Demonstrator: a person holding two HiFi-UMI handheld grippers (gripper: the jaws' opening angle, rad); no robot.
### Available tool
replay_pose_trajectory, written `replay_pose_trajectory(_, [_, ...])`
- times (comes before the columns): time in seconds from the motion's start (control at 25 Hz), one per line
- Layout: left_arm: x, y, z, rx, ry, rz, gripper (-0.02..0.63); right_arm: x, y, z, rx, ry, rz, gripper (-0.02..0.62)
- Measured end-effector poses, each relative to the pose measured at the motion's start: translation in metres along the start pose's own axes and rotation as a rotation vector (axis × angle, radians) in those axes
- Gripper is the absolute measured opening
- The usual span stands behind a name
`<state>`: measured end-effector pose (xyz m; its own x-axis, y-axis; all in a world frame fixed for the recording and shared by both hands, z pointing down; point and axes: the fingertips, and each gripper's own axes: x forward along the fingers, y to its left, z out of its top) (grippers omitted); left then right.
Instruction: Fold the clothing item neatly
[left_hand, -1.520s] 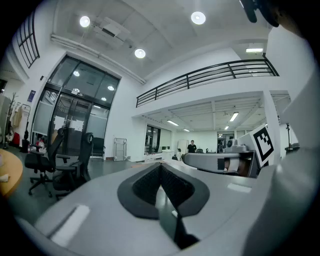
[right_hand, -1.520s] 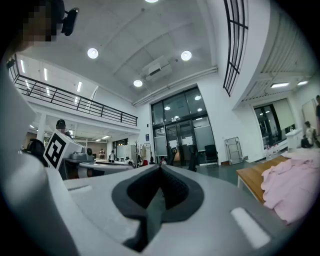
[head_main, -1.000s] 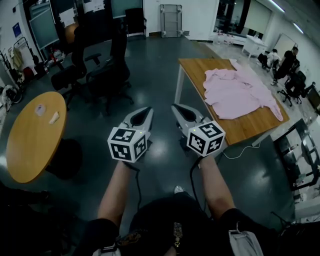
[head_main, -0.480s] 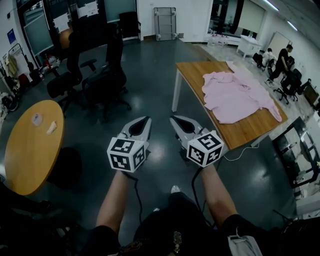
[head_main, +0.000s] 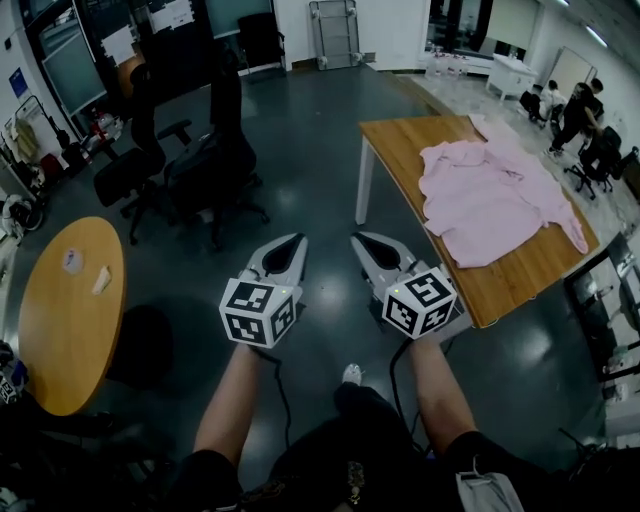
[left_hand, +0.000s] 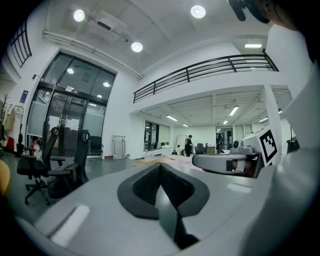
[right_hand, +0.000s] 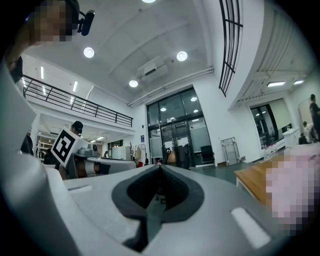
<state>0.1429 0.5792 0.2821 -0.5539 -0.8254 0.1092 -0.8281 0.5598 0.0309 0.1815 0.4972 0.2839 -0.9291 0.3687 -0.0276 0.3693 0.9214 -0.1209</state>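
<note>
Hovering over dark floor with left gripper (head_main: 292, 244) and right gripper (head_main: 364, 242), side by side. Pressed together on both, pinching nothing. Spotting pink long-sleeved top (head_main: 495, 200) crumpled on wooden table (head_main: 398, 150), ahead and rightward, well apart from jaws, nearer right gripper. Lying lengthwise along table, sleeve trailing toward near corner. Cannot make out collar or hem among rumples.

Clothing item (head_main: 495, 200): lay on the table (head_main: 400, 150), set back from its left edge, reaching its right edge.
Tools: left tool (head_main: 292, 243) beside right tool (head_main: 362, 242), over the floor (head_main: 310, 130), left of the table's near corner.
Round table (head_main: 70, 320): left of both tools.
Chairs (head_main: 215, 160): on the floor, behind the left tool.
</note>
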Motion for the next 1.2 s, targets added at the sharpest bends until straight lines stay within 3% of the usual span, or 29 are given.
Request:
replay_pose_trajectory(0.32, [0.124,0.02,0.005,0.019,0.031,-0.025,0.006,0.046,-0.112,0.011,0.018,-0.039,-0.008,0.003])
replay_pose_trajectory(0.68, [0.247,0.015,0.0,0.039,0.089,-0.148,0.006,0.06,-0.218,0.004,0.019,-0.001,-0.133,0.003])
replay_pose_trajectory(1.0, [0.368,0.007,-0.013,0.045,0.118,-0.399,0.006,0.068,-0.317,-0.009,0.015,0.049,-0.384,0.003])
replay_pose_trajectory(1.2, [0.441,0.002,-0.019,0.025,0.138,-0.595,0.006,0.067,-0.374,-0.014,0.037,0.12,-0.621,0.003])
